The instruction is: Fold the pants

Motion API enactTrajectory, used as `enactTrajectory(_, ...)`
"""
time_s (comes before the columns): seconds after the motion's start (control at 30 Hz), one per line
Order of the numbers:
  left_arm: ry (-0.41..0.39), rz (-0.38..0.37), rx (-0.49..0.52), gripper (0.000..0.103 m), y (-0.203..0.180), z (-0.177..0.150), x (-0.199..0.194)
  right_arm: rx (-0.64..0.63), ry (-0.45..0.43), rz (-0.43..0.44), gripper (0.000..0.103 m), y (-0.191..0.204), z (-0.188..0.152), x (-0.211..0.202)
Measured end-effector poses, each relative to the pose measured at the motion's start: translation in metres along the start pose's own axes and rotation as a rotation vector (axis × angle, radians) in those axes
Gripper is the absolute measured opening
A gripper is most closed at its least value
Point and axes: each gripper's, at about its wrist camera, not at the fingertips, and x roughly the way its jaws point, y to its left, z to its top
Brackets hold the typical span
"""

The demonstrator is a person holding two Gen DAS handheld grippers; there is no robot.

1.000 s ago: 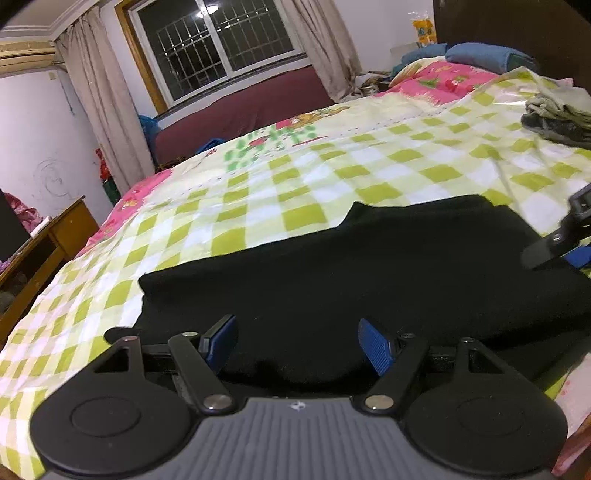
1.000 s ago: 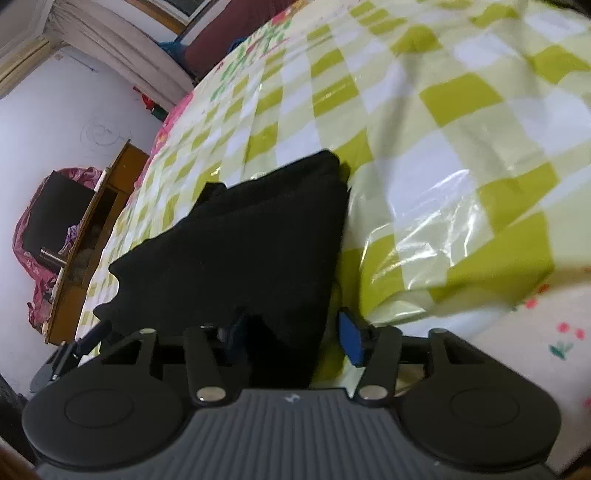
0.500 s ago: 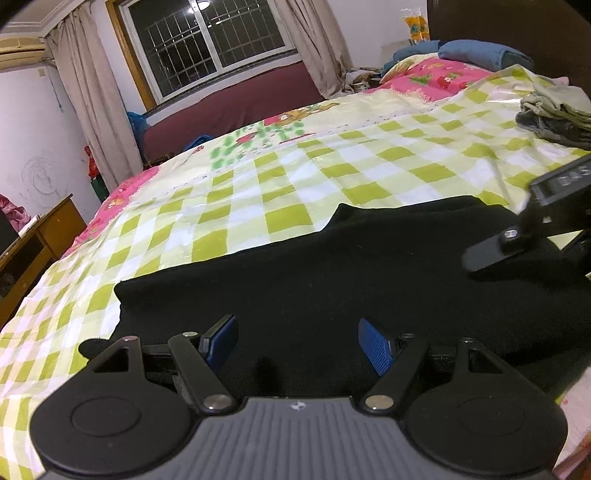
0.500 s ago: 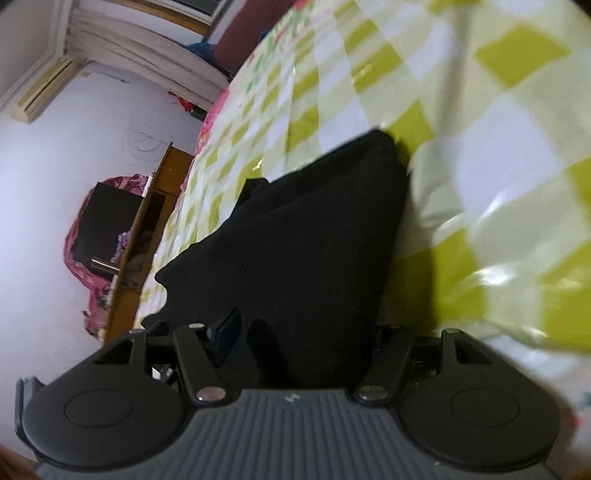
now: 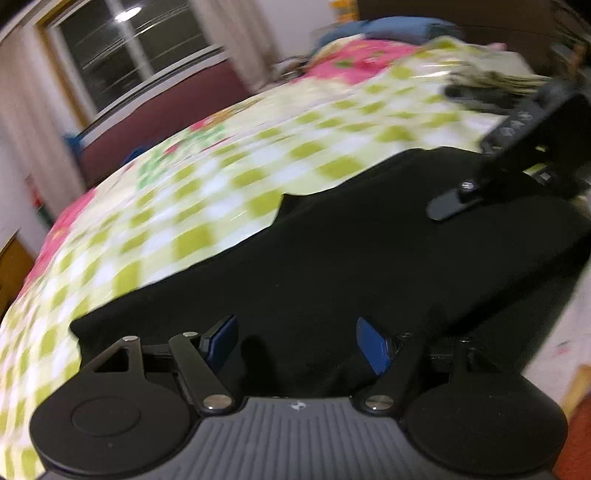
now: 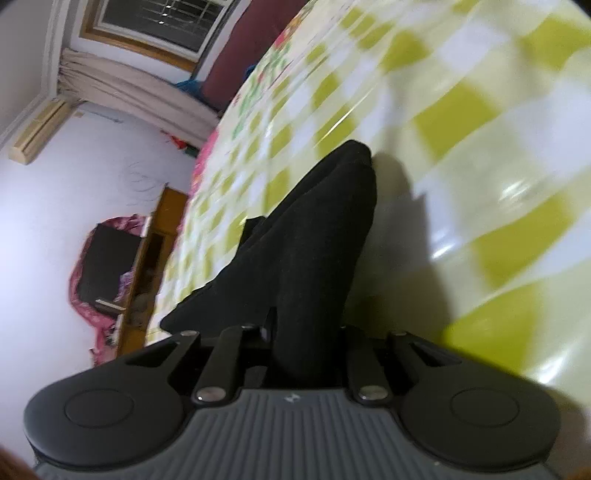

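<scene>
Black pants (image 5: 369,240) lie flat across a bed cover (image 5: 221,184) checked in green and white. My left gripper (image 5: 295,325) hovers low over their near edge. Its blue pads (image 5: 373,347) stand wide apart and are just starting to close, with cloth under them but not pinched. In the right wrist view the pants (image 6: 325,221) rise in a bunched ridge into my right gripper (image 6: 306,328). Its jaws are closing tight on that cloth, which hides the pads. One finger (image 5: 454,201) of the right gripper shows over the pants' far right end.
A heap of clothes (image 5: 491,79) and a blue pillow (image 5: 399,27) lie at the head of the bed. A window (image 5: 129,66) is behind. Beside the bed stand a wooden cabinet (image 6: 162,229) and a pink bundle (image 6: 107,258). The bed's edge runs close on the right.
The right jaws have come together on the pants' edge, which now stands up in a ridge. The left gripper has slid sideways and rolled, and the right gripper has come further into its view.
</scene>
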Motion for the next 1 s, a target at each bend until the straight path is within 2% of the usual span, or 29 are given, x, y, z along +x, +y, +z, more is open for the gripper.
enactTrajectory(0.1, -0.059, -0.042, 0.074, 0.083, -0.016, 0.009, -0.005, -0.016, -0.029, -0.061, 0.015, -0.006, 0.007, -0.023)
enactTrajectory(0.17, -0.093, -0.038, 0.097, 0.084, -0.020, 0.013, -0.007, -0.025, -0.043, -0.092, 0.015, -0.005, 0.008, -0.034)
enactTrajectory(0.27, -0.127, 0.030, 0.001, 0.084, -0.008, 0.013, -0.006, -0.037, -0.059, -0.120, 0.015, 0.002, 0.009, -0.040)
enactTrajectory(0.33, -0.168, 0.055, -0.080, 0.084, 0.006, 0.010, -0.013, -0.057, -0.062, -0.145, 0.015, 0.010, 0.008, -0.039)
enactTrajectory(0.37, -0.176, 0.064, -0.089, 0.084, 0.011, 0.008, -0.014, -0.068, -0.060, -0.162, 0.015, 0.012, 0.008, -0.039)
enactTrajectory(0.43, -0.138, 0.092, -0.058, 0.084, 0.012, 0.004, -0.004, -0.083, -0.055, -0.195, 0.015, 0.017, 0.008, -0.038)
enactTrajectory(0.5, -0.078, 0.176, -0.018, 0.084, 0.009, -0.005, 0.018, -0.091, -0.058, -0.211, 0.015, 0.024, 0.009, -0.040)
enactTrajectory(0.57, -0.054, 0.131, -0.073, 0.084, 0.017, -0.016, 0.030, -0.110, -0.059, -0.220, 0.015, 0.035, 0.010, -0.040)
enactTrajectory(0.63, -0.069, 0.117, -0.106, 0.081, 0.020, -0.018, 0.029, -0.151, -0.057, -0.236, 0.016, 0.054, 0.009, -0.036)
enactTrajectory(0.77, -0.137, 0.133, -0.077, 0.079, 0.013, -0.023, 0.023, -0.227, -0.065, -0.270, 0.016, 0.093, 0.013, -0.028)
enactTrajectory(0.93, -0.231, 0.100, -0.081, 0.078, 0.013, -0.026, 0.009, -0.293, -0.075, -0.304, 0.016, 0.133, 0.014, -0.017)
enactTrajectory(1.0, -0.156, 0.078, -0.044, 0.075, 0.005, -0.026, 0.024, -0.314, -0.070, -0.312, 0.016, 0.145, 0.013, -0.011)
